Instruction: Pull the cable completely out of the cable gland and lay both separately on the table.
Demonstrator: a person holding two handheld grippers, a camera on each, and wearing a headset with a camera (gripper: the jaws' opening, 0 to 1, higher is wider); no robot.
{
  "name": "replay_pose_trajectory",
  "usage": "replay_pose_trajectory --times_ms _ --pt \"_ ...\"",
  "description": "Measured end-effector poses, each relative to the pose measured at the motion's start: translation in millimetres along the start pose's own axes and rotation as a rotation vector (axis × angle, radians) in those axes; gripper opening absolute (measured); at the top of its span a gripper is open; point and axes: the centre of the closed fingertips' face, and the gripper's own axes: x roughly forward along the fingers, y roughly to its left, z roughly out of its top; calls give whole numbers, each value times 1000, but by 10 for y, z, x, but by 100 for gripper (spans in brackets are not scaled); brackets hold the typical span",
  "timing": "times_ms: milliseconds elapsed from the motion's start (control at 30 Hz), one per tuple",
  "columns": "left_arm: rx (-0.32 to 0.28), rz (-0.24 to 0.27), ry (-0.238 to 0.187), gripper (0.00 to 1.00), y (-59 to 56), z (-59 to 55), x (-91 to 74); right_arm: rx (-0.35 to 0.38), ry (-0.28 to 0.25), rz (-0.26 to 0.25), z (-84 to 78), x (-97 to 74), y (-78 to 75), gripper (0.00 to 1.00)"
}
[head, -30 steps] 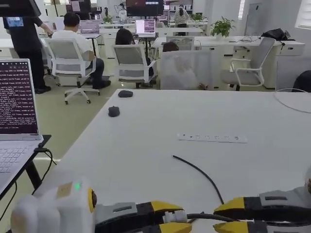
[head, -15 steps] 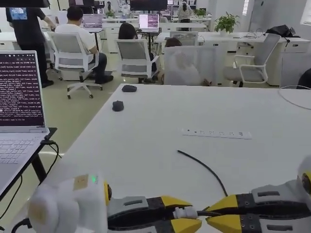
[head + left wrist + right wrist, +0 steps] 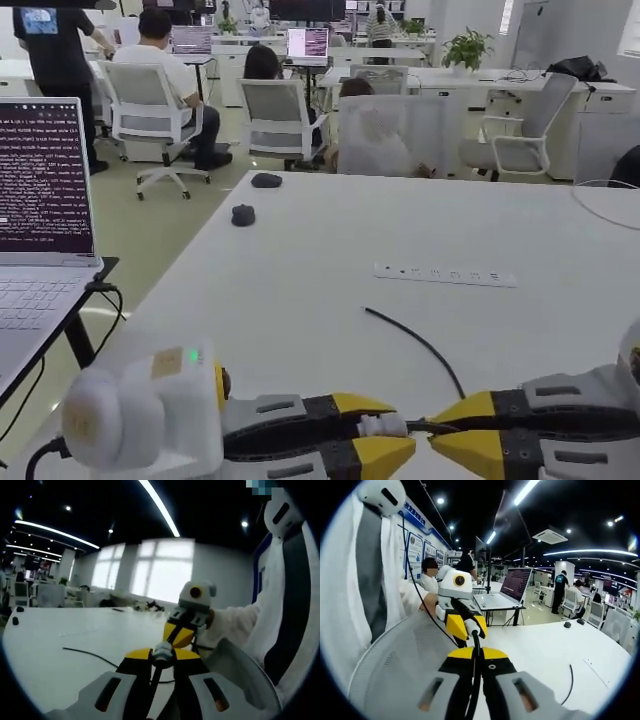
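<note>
To your left, an open laptop [image 3: 40, 200] stands on a side stand beside the white table [image 3: 300, 290].

Low in the head view, your left gripper [image 3: 392, 432] hangs over the near edge of the table. Its yellow-tipped jaws are clenched on the small white cable gland [image 3: 162, 650].

Just right of it, tip to tip, is your right gripper [image 3: 440, 430]. Its jaws are clamped on the black cable [image 3: 420, 345] just beside where the cable leaves the gland. In the right gripper view the cable runs straight up between the jaws to the gland.

Past the right gripper, the rest of the cable trails away across the table, and its free end lies on the bare surface. A white power strip [image 3: 445, 274] lies farther back, and two small dark objects, perhaps computer mice [image 3: 243, 215], sit toward the far left of the table.

The cable is still threaded through the gland, so you appear to be at the pulling step, with nothing yet laid down.

The next move probably calls for drawing your hands apart in line with the cable. Hold the gland firm and keep the right grip from slipping. The left gripper view shows cable running back between your left jaws, but I cannot tell how much. You may need to re-grip closer to the gland and pull again.
</note>
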Motion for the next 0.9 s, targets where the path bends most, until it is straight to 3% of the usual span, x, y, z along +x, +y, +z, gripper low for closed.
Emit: replay_pose_trajectory --times_ms 300,500,700,900 --pt "-15 46 -19 16 113 40 -47 4 28 -24 -101 -160 -156 3" --pt "-24 95 -35 16 225 73 -94 25 81 -60 -274 -357 -321 3" --pt "-24 123 -46 16 280 95 -121 49 141 -98 -503 -499 -465 3" --pt "-12 141 -71 16 307 155 -145 76 168 -120 -655 -595 -553 3"
